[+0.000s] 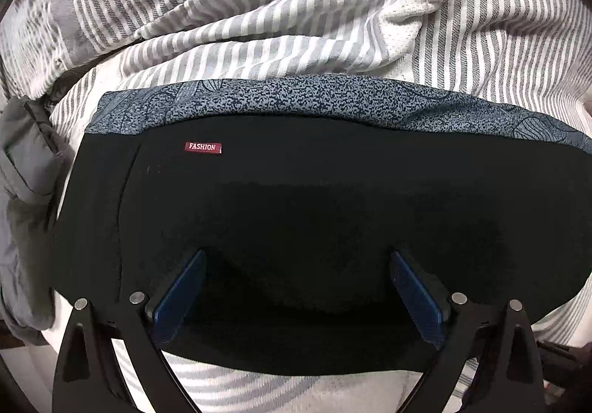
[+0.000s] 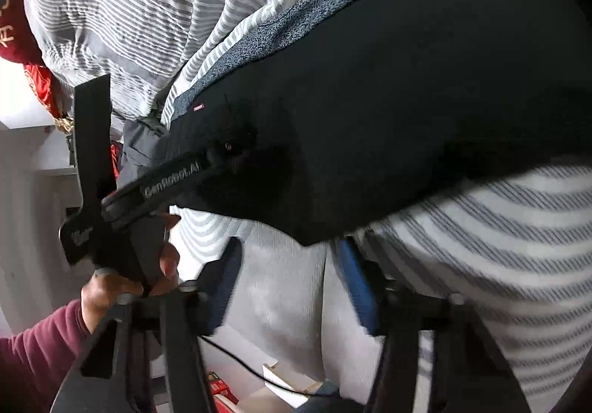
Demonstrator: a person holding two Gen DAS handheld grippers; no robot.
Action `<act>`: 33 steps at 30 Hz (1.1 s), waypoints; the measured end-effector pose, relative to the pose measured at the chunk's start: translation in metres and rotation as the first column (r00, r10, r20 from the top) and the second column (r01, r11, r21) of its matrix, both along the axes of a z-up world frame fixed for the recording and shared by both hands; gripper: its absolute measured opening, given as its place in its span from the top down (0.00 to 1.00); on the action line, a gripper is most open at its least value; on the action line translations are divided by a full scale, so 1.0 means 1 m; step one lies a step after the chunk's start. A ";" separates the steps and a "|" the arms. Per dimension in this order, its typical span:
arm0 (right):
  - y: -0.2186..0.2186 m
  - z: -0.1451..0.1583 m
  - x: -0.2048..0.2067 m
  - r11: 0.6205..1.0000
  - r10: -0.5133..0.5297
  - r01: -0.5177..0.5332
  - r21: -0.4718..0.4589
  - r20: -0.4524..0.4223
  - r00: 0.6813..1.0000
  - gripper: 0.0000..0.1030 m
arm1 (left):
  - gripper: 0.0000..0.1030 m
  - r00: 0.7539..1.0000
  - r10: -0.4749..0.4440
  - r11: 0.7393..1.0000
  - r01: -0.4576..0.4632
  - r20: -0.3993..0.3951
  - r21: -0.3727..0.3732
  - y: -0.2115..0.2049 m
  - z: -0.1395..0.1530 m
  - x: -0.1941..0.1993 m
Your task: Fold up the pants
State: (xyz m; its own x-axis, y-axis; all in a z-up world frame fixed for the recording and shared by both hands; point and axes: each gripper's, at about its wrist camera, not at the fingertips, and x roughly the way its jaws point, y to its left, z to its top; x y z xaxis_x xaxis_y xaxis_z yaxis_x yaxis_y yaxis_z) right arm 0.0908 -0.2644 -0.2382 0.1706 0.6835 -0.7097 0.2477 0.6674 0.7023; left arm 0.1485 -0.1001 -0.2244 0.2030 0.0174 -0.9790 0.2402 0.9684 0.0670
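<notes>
I see the black pants point(image 1: 296, 220) folded into a flat block on the striped bedding point(image 1: 259, 6), filling the middle of the left wrist view. My left gripper point(image 1: 296, 287) hangs over their near edge at the frame's bottom, jaws wide apart, nothing clamped. A red label point(image 1: 203, 147) sits at upper left; a blue speckled band point(image 1: 333, 98) runs along the far edge. In the right wrist view, my right gripper point(image 2: 285, 283) sits just below the pants' near corner, jaws partly apart over bedding, gripping nothing.

One pair of black pants point(image 1: 296, 198), one striped bedcover point(image 1: 259, 6), perhaps one grey garment point(image 1: 26, 169).
</notes>
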 end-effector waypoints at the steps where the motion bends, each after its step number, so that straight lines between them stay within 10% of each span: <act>1: 0.001 -0.002 0.003 1.000 -0.007 0.007 0.003 -0.002 1.000 0.55 | 0.03 1.000 -0.006 1.000 0.006 0.006 0.002 -0.001 -0.002 -0.001; 4: 0.002 -0.010 0.007 1.000 -0.015 0.016 0.019 -0.037 0.999 0.96 | 0.02 1.000 -0.019 1.000 0.019 0.012 0.015 -0.004 -0.008 -0.006; 20: 0.003 0.003 -0.025 0.998 0.055 -0.053 0.032 -0.078 0.995 0.93 | 0.01 0.996 -0.084 0.993 0.083 0.014 0.079 -0.017 -0.024 -0.020; 33: -0.126 0.028 0.001 0.962 -0.203 0.202 -0.187 0.013 0.979 0.91 | 0.02 0.997 -0.072 0.993 0.075 -0.036 0.094 -0.030 -0.018 -0.009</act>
State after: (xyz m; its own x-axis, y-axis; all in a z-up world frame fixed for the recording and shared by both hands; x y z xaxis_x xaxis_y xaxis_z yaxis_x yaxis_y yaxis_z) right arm 0.0919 -0.3900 -0.2100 0.2872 0.4911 -0.8224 0.3947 0.7216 0.5688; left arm 0.1390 -0.1296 -0.2424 0.1753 0.0972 -0.9797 0.3137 0.9377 0.1492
